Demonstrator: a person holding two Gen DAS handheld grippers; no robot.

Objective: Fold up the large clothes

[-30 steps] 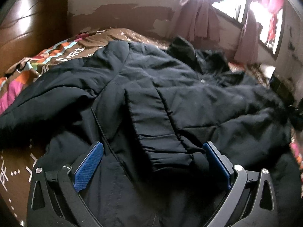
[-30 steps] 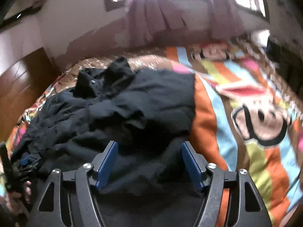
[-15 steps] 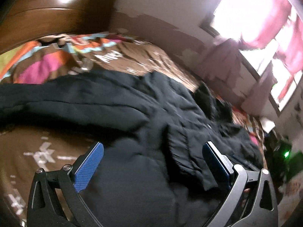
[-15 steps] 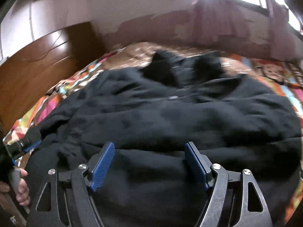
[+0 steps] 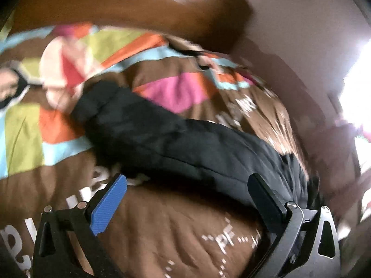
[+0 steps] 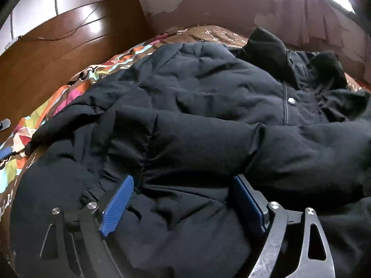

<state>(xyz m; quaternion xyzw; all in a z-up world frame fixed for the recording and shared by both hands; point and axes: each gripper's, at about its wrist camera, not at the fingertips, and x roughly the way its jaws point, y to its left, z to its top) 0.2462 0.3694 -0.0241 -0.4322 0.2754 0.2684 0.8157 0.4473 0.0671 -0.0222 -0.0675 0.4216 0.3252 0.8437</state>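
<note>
A large black padded jacket (image 6: 208, 120) lies spread on a bed, with its collar (image 6: 269, 46) at the far side and one sleeve folded across its front. My right gripper (image 6: 183, 185) is open, low over the jacket's lower part, empty. In the left wrist view the jacket's other sleeve (image 5: 162, 136) stretches out over the bedspread toward the upper left. My left gripper (image 5: 187, 185) is open and empty, just in front of that sleeve, over the brown bedspread (image 5: 174, 227).
The bed has a brown and multicoloured patterned cover (image 5: 69, 74). A wooden headboard (image 6: 58, 53) stands at the left. A wall with peeling paint and pink curtains (image 6: 320, 16) under a bright window is behind. The left wrist view is motion-blurred.
The left gripper has swung left, away from the jacket's body to the outstretched sleeve. The right gripper has swung left from the jacket's right edge to over its front. Both stayed open.
</note>
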